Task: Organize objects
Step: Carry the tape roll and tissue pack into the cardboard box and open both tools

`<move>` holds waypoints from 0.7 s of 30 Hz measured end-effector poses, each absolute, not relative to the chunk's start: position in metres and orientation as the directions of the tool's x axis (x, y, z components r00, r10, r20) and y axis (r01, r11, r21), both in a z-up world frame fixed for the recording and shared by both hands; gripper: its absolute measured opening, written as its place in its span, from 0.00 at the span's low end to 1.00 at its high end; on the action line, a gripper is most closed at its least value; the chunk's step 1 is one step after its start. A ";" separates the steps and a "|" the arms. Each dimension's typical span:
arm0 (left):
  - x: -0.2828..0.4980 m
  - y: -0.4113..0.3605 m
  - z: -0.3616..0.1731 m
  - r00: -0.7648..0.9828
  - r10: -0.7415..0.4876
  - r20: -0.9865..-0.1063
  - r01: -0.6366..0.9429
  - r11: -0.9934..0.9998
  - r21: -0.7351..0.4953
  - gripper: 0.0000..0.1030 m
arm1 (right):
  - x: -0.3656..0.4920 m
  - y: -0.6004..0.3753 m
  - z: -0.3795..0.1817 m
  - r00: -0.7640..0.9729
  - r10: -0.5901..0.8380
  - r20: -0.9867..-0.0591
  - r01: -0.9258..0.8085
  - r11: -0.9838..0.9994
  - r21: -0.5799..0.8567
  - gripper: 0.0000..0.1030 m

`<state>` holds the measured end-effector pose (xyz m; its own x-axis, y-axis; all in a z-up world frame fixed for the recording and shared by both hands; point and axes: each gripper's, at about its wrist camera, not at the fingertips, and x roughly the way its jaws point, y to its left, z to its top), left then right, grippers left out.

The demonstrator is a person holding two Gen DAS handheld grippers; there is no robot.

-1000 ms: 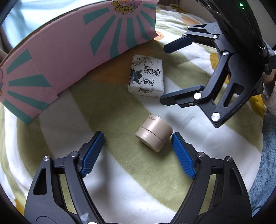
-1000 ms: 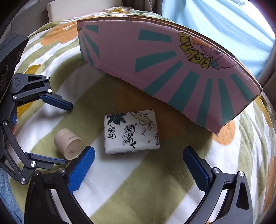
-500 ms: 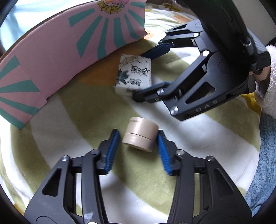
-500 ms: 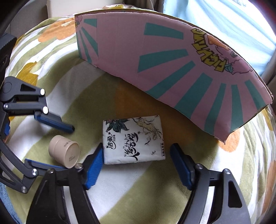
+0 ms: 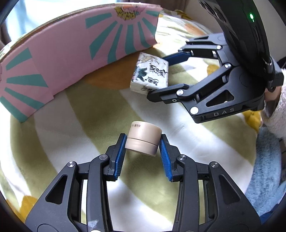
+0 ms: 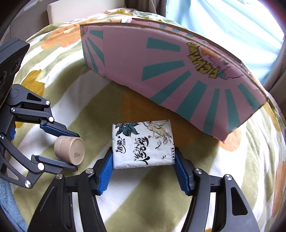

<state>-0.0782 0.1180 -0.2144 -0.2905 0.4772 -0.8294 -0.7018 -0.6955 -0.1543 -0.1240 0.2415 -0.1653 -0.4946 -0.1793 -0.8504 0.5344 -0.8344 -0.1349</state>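
The left gripper (image 5: 143, 142) pinches a beige jar (image 5: 143, 138) between its blue pads, one pad flat against each side of the jar's lower half. The jar lies on its side, its base turned toward the right wrist camera, and a small printed label shows on that base (image 6: 76, 153), too small to read. A seam rings the jar where lid meets body.

The right gripper (image 6: 143, 163) clamps a tissue pack (image 6: 143, 144) across its short width, pads touching both edges. The pack is white with dark blue leaves, a pale drawn figure and black brush calligraphy; the characters "洁柔" can be read at its left side, the larger script beside them less surely. From the left view the pack (image 5: 150, 75) sits tilted between the right gripper's fingers, close to the box.

That box (image 6: 171, 75) is pink cardboard with teal sunburst rays and a yellow cartoon logo whose letters are not legible. It stands just behind the pack on a blanket (image 6: 146, 205) patterned in olive, white and orange. The letters "DAS" are moulded on the right gripper's body (image 5: 223, 112), and a green light (image 5: 251, 16) glows on its housing.
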 end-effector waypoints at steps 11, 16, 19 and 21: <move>-0.046 0.087 -0.168 -0.339 0.500 -0.797 -0.660 -0.730 -0.178 0.33 | -0.096 0.249 -0.110 -0.530 -0.193 -0.826 0.508 -0.852 -0.127 0.56; -0.046 0.074 -0.130 -0.393 0.491 -0.777 -0.654 -0.744 -0.139 0.33 | -0.087 0.246 -0.084 -0.526 -0.235 -0.817 0.497 -0.865 -0.071 0.56; -0.052 0.080 -0.105 -0.423 0.477 -0.770 -0.643 -0.757 -0.116 0.33 | -0.088 0.245 -0.064 -0.536 -0.244 -0.808 0.484 -0.873 -0.058 0.56; -0.058 0.074 -0.089 -0.440 0.471 -0.765 -0.632 -0.768 -0.109 0.33 | -0.094 0.243 -0.052 -0.537 -0.259 -0.803 0.466 -0.885 -0.026 0.56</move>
